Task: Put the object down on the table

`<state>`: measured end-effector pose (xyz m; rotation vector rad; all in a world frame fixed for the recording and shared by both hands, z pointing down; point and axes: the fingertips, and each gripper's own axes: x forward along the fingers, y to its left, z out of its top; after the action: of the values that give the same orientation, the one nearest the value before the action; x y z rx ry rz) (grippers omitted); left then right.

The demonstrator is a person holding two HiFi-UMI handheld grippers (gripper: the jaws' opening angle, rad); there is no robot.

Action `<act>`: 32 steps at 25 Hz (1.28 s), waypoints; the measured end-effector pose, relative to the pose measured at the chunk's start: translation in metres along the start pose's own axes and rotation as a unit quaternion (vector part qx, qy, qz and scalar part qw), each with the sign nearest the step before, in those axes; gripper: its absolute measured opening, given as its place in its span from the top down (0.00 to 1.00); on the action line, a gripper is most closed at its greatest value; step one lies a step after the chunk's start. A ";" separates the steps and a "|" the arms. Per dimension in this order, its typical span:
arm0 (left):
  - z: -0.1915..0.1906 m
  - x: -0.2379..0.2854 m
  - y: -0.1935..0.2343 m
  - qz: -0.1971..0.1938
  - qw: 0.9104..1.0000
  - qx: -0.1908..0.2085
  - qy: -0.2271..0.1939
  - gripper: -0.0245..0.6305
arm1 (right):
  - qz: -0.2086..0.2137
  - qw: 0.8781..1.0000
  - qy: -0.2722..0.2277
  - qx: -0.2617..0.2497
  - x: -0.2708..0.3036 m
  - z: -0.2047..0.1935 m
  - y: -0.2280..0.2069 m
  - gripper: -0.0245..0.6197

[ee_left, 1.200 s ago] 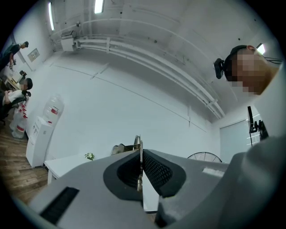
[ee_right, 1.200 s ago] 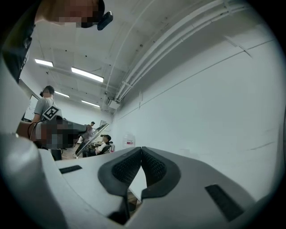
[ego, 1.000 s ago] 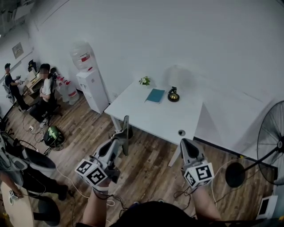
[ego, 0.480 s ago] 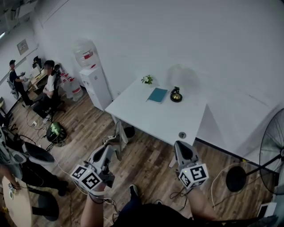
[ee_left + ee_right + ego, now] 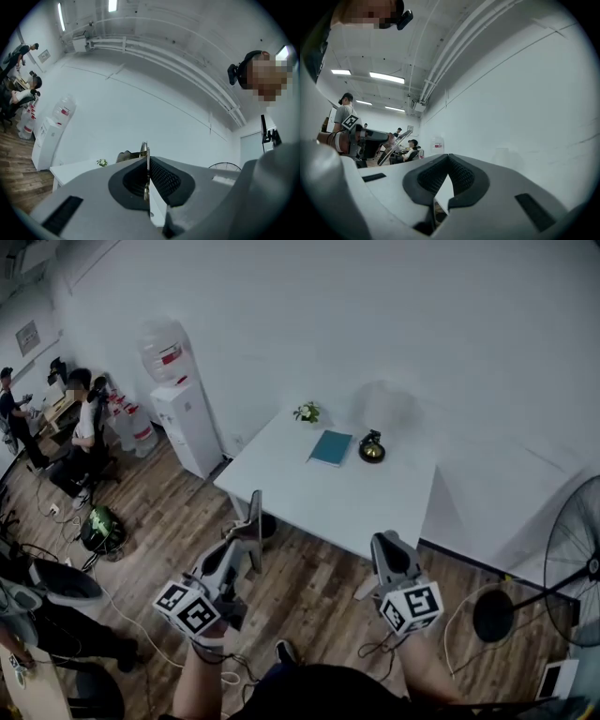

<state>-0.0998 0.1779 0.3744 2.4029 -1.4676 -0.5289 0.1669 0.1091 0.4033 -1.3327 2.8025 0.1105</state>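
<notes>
Head view: both tools low in frame over wood floor, short of the white table, which lies toward 12 o'clock. On the table's far end: small green plant, teal book, dark round ornament. Water dispenser at about 10 o'clock, seated people beyond it; standing fan at 3 o'clock. Only this view gives the layout. Left tool is clamped on a thin grey plate that sticks up from the jaws toward 12 o'clock, in the air and not on the table. Left gripper view shows what the head view cannot: the plate edge-on, a bright metal line pinched between the ribbed pads, jaws pressed against it. Right gripper view shows the plate's broad face, a slanted strip at about 9 o'clock. Right tool: in its own view the pad tips meet, a narrow wedge of gap behind them, nothing between; closed and empty.
</notes>
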 end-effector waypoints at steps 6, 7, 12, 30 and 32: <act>0.026 0.016 0.073 -0.022 0.999 -0.025 -0.001 0.96 | -0.017 1.000 0.019 -0.014 0.066 0.000 0.027 0.95; 0.028 0.018 0.086 -0.023 0.999 -0.030 0.000 0.96 | -0.020 0.999 0.024 -0.013 0.076 -0.004 0.030 0.95; 0.035 0.015 0.144 -0.020 0.998 -0.054 0.006 0.96 | -0.022 0.999 0.044 -0.012 0.121 -0.014 0.054 0.95; 0.038 0.084 0.218 0.019 0.999 -0.043 0.021 0.96 | 0.019 0.999 0.040 0.020 0.239 -0.048 0.015 0.95; 0.047 0.102 0.221 0.026 0.999 -0.027 0.015 0.96 | 0.031 0.999 0.025 0.023 0.259 -0.042 0.000 0.95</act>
<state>-0.2530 -0.0141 0.4069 2.3151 -1.4794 -0.5122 0.0032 -0.0940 0.4285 -1.2556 2.8700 0.0147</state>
